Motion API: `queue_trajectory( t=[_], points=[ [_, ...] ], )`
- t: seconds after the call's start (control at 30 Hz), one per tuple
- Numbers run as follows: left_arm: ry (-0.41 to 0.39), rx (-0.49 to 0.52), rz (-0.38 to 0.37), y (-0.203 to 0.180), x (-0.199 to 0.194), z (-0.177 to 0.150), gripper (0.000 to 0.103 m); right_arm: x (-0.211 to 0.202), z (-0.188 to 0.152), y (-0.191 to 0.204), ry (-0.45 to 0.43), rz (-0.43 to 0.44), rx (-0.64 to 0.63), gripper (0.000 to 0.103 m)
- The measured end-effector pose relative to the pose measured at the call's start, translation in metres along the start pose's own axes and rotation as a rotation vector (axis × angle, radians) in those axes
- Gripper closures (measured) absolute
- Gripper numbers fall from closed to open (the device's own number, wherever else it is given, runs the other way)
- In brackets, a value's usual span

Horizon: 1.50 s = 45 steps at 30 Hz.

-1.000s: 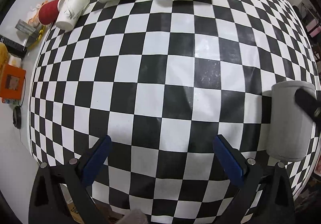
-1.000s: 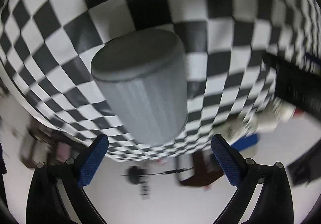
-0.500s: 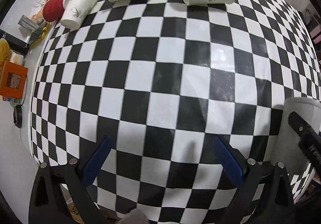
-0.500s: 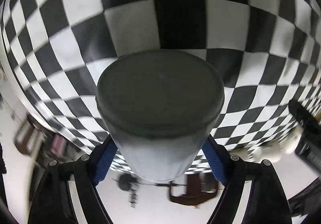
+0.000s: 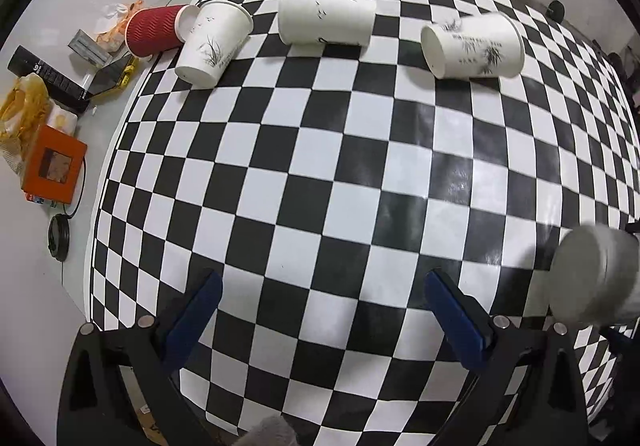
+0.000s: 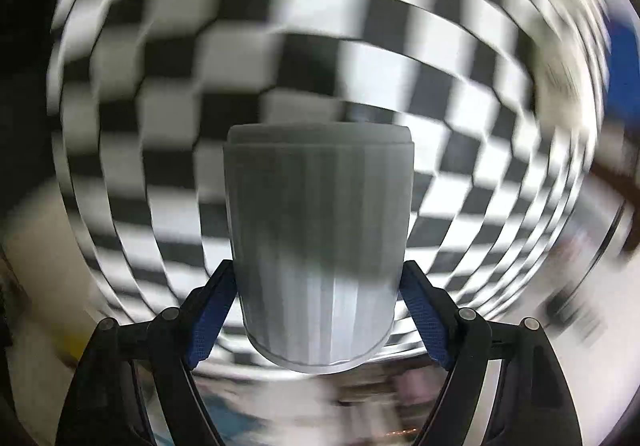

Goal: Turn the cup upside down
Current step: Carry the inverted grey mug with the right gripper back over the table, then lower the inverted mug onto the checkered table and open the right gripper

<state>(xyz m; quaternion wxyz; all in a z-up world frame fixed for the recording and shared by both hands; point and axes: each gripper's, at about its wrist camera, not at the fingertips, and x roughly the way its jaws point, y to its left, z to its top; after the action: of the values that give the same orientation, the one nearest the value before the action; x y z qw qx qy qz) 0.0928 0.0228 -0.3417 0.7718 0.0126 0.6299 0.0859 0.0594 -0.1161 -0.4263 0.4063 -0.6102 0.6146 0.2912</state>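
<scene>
Right wrist view is filled by a grey ribbed cup (image 6: 320, 246), which is clamped between the two blue pads (image 6: 210, 320) of the right gripper (image 6: 318, 320), one pad pressed on each side of its wall. Its far end is seen as a flat band, and whether that end is the base or the mouth cannot be told from this view. Behind the cup the black-and-white checkered tablecloth (image 6: 280, 58) is heavily blurred. In the left wrist view the same cup (image 5: 592, 274) is seen blurred at the near right edge, above the cloth, with a flat closed round face turned toward the camera. The left gripper (image 5: 320, 316) is held over the near part of the tablecloth (image 5: 320, 166), with its blue pads spread wide apart and nothing between them. At the far side of the cloth three white paper cups are lying on their sides: one at the left (image 5: 212, 44), one in the middle (image 5: 326, 20), one at the right (image 5: 472, 45). A red cup (image 5: 154, 31) is lying just left of the leftmost white one. An orange box (image 5: 54, 168) is lying on the white table (image 5: 36, 286) at the left.
</scene>
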Motion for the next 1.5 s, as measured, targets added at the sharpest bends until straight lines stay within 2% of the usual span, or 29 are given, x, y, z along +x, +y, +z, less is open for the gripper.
queue_trajectory(
  t=[0.1,0.23,0.37,0.57,0.67,0.73,0.87,1.0,1.07,1.1,1.13,1.3,1.5],
  points=[
    [-0.006,-0.004,0.002,0.007,0.002,0.003,0.000,0.008,-0.002,-0.045,-0.007,0.211,0.328,0.020],
    [-0.009,-0.007,0.003,0.010,0.002,0.006,0.000,0.024,-0.010,-0.089,-0.038,0.442,0.680,0.020],
    [-0.010,0.001,0.001,0.002,-0.005,0.003,0.000,0.034,-0.020,-0.098,-0.050,0.567,0.872,0.020],
    [-0.002,0.021,-0.008,-0.003,0.000,0.004,0.000,0.052,-0.029,-0.097,-0.053,0.684,1.028,0.019],
    [0.006,0.030,-0.014,-0.005,0.001,0.003,0.000,0.061,-0.034,-0.094,-0.020,0.738,1.069,0.019],
    [0.006,0.035,-0.017,-0.006,0.001,0.003,0.000,0.057,-0.040,-0.090,-0.010,0.742,1.083,0.017],
    [0.017,0.037,-0.030,-0.007,0.002,0.004,0.000,0.033,-0.044,-0.099,-0.063,0.695,1.078,0.012],
    [0.045,0.051,-0.054,-0.011,0.010,0.005,0.000,0.038,-0.038,-0.108,-0.079,0.671,1.081,0.012],
    [0.057,0.061,-0.067,-0.013,0.014,0.005,0.000,0.043,-0.033,-0.109,-0.091,0.686,1.083,0.013],
    [0.058,0.064,-0.068,-0.013,0.015,0.005,0.000,0.046,-0.032,-0.109,-0.100,0.683,1.094,0.020],
    [0.056,0.066,-0.069,-0.013,0.015,0.005,0.000,0.046,-0.033,-0.108,-0.114,0.674,1.107,0.020],
    [0.051,0.057,-0.077,-0.012,0.015,0.009,0.000,0.032,-0.060,-0.112,-0.299,0.679,1.265,0.021],
    [0.050,0.031,-0.073,-0.007,0.020,0.021,0.000,0.014,-0.094,-0.128,-0.597,0.503,1.537,0.021]
  ],
)
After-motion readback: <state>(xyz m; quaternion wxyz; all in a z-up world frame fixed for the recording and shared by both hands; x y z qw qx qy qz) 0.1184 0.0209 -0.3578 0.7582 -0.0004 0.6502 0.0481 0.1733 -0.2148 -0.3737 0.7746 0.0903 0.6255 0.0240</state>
